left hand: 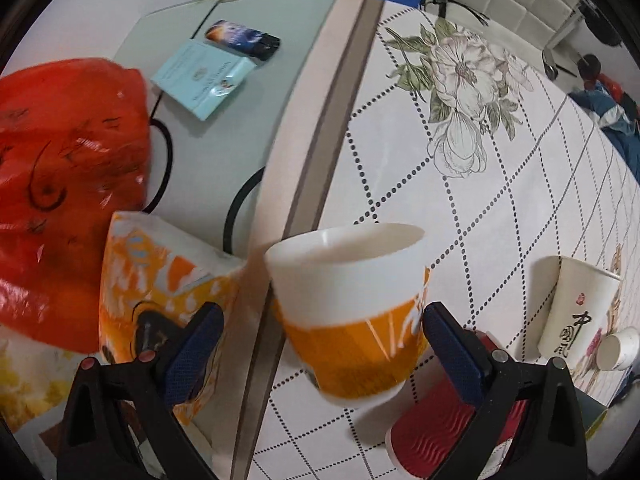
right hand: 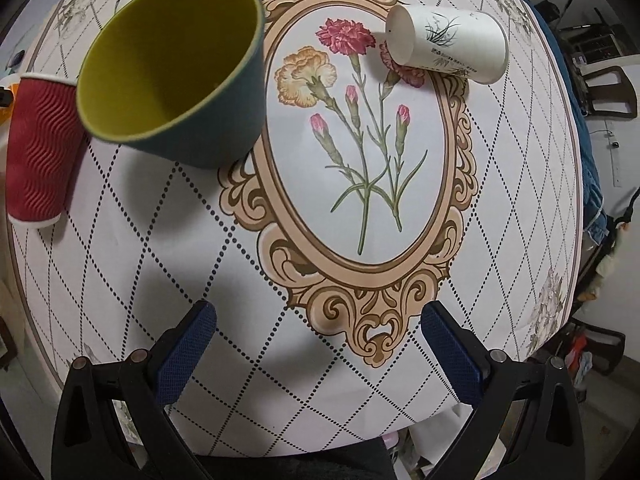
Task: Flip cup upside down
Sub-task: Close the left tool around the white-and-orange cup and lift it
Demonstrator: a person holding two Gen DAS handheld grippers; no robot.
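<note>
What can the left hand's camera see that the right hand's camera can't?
Only the left wrist view shows the orange and white cup sitting upright between the open left gripper, plus a red plastic bag, a light blue booklet and a white cup with black lettering.

Only the right wrist view shows the green cup with a yellow inside, a white cup on its side and the open, empty right gripper.

Both show the red ribbed cup and the flowered tablecloth.
</note>
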